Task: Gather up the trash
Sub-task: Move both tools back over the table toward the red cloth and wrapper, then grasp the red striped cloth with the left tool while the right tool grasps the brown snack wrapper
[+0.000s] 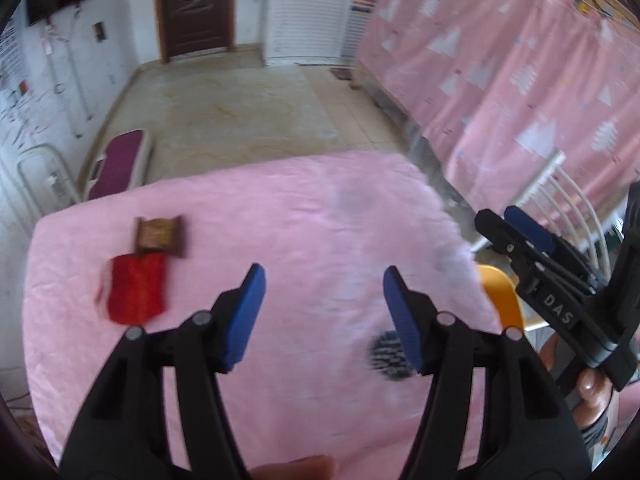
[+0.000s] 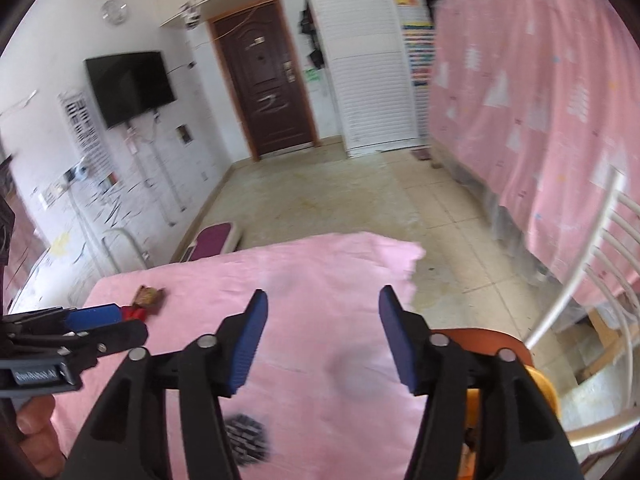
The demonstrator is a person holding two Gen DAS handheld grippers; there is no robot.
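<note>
Pink cloth-covered table (image 1: 280,208) fills our view, a red wrapper (image 1: 136,294) and brown wrapper (image 1: 160,234) touching at ten o'clock, while our left gripper (image 1: 324,314) and right gripper (image 2: 320,336) gape empty.

The pink tablecloth (image 1: 280,208) is soft, matt, slightly wrinkled fabric. On it lie a glossy brown foil wrapper (image 1: 160,236) and a red crinkled wrapper (image 1: 136,290). Gripper pads (image 1: 244,316) look ribbed blue rubber on matt black plastic
</note>
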